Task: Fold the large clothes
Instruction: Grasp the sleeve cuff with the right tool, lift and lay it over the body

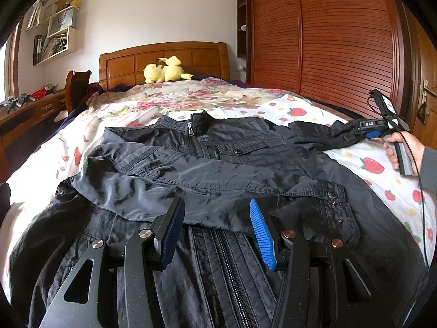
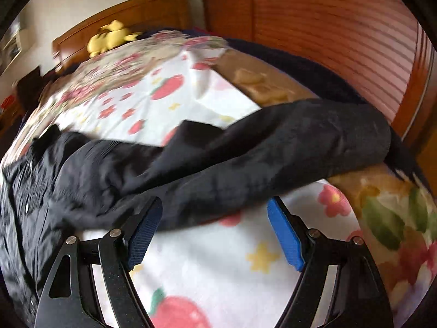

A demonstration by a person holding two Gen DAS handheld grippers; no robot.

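A dark grey zip jacket (image 1: 213, 164) lies face up on the bed, collar toward the headboard. One sleeve (image 1: 174, 183) is folded across its chest. My left gripper (image 1: 217, 205) is open just above the jacket's lower front, holding nothing. The other sleeve (image 2: 286, 147) stretches out to the right over the bedspread. My right gripper (image 2: 214, 205) is open right at that sleeve's near edge, its fingers on either side, empty. The right gripper also shows in the left wrist view (image 1: 374, 131) at the sleeve's cuff end, held by a hand.
A strawberry and flower bedspread (image 1: 306, 109) covers the bed. A yellow plush toy (image 1: 164, 69) sits by the wooden headboard (image 1: 164, 57). A wooden wardrobe (image 1: 327, 35) stands at the right. A desk (image 1: 30, 112) and chair stand at the left.
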